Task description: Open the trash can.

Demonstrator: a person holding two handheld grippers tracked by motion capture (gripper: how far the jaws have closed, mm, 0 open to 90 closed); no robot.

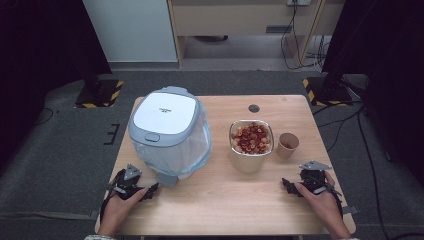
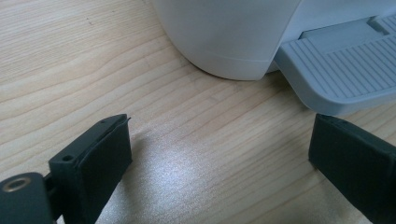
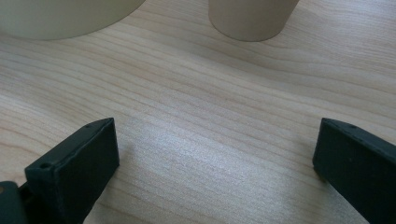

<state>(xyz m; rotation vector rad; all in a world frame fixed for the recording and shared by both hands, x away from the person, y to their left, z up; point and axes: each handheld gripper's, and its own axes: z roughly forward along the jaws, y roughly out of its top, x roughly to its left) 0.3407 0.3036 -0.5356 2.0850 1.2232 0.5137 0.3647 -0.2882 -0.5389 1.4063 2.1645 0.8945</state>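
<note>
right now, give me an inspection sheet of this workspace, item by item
surface: wooden table, bare between the grippers
job's things: pedal bin with lid shut and clear liner; tub of red and pale pieces; small paper cup beside it
clutter: nothing seen
grippers: left gripper and right gripper low over the table, jaws wide apart, nothing between them
cables: black leads on the floor behind
surroundings: grey carpet, striped stand bases

Bare wood right ahead of my left gripper (image 1: 131,184), then the pedal bin (image 1: 169,131) and its foot pedal (image 2: 341,70) block it. My right gripper (image 1: 306,181) has open table (image 1: 220,200), until the bowl (image 1: 251,145) and paper cup (image 1: 287,145).
</note>
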